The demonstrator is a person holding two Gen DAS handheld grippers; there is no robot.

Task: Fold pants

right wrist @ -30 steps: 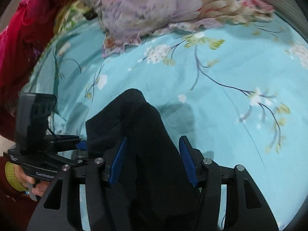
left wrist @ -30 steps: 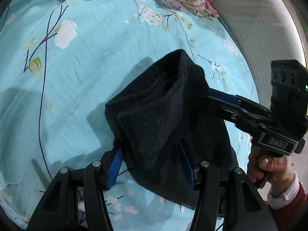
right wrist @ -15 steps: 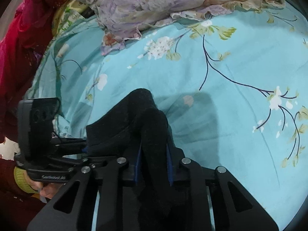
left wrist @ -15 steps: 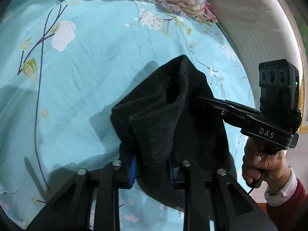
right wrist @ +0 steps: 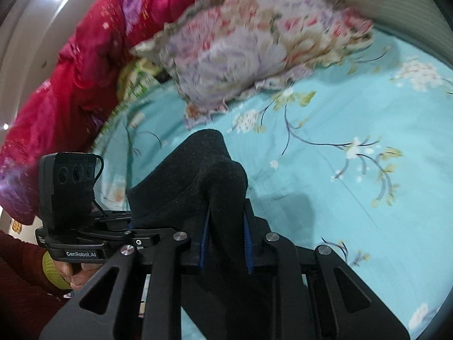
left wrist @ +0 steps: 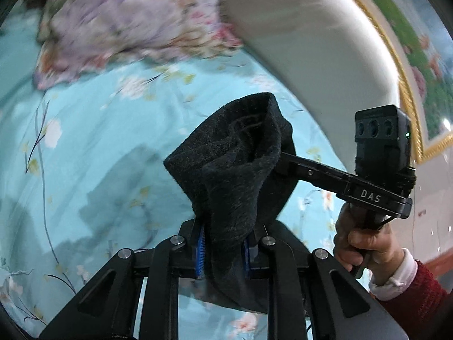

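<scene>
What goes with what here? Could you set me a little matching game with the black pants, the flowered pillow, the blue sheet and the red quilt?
Things:
1. black pants
2. flowered pillow
3. blue sheet
4. red quilt

Descriptions:
A. spread flat, printed with branches
B. pinched in both pairs of tongs
C. bunched along the bed's left edge
D. lying at the head of the bed

Pairs: 1-B, 2-D, 3-A, 4-C

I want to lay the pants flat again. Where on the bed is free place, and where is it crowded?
Free: the sheet right of the pants, out to the bed's edge, and the sheet left of them in the left view. Crowded: the top, where the pillow and red quilt lie, and by the pants, clamped in both grippers.
</scene>
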